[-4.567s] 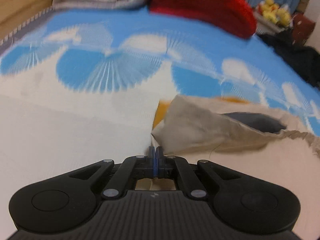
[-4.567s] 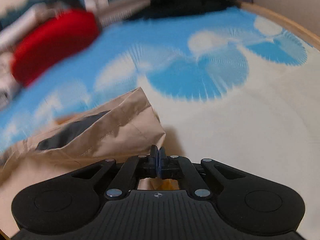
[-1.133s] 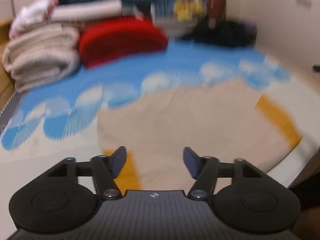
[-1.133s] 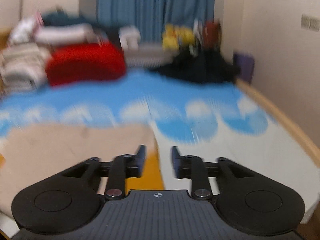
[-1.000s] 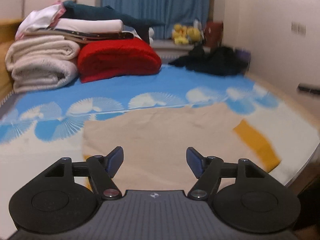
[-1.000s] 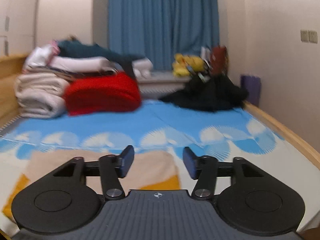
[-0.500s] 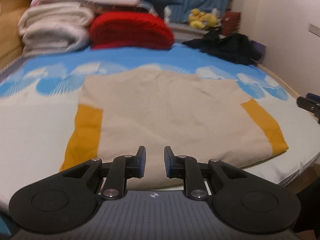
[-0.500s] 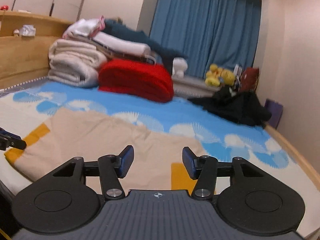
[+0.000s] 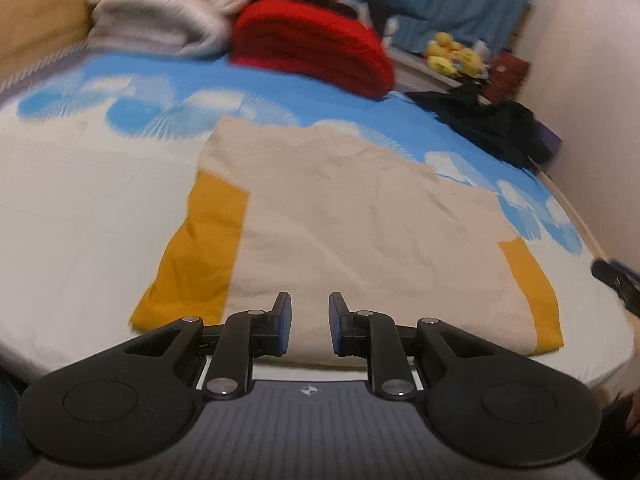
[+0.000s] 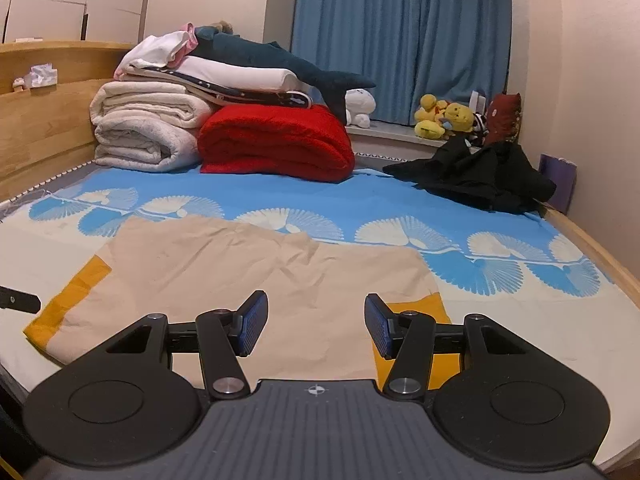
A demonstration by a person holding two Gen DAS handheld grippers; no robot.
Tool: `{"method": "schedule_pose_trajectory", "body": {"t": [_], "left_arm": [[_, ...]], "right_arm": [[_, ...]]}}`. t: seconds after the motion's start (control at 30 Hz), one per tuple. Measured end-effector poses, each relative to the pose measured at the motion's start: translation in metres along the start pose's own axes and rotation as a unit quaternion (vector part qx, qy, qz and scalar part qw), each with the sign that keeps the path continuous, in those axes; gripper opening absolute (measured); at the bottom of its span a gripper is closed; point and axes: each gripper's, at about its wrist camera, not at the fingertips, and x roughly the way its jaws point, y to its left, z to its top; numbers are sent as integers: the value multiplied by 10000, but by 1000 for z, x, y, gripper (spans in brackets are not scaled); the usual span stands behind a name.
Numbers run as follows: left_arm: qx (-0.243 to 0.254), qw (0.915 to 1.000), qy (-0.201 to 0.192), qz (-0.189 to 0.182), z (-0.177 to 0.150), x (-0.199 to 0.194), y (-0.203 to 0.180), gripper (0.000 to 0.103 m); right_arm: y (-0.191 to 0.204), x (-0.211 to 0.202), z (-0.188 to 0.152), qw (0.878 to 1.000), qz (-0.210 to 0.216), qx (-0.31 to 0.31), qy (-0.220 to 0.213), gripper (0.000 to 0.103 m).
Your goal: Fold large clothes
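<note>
The beige garment with mustard side bands lies spread flat near the front edge of the bed, so the step in hand looks like setting up the next fold. The left gripper has just narrowed its fingers to a small empty gap; the right gripper hovers, fingers wide apart and empty. Next, each likely needs to pinch a near hem corner.
</note>
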Motion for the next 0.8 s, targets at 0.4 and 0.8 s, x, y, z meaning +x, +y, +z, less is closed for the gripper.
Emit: {"method": "schedule_pose_trajectory", "body": {"t": [0.4, 0.8], "left_arm": [[-2762, 9570, 834, -296, -30, 67, 94, 62], [-3626, 9314, -24, -319, -28, 91, 125, 65]], "right_arm": [[21, 29, 11, 9987, 353, 188, 311, 55], [46, 61, 11, 9962, 555, 219, 642, 55]]}}
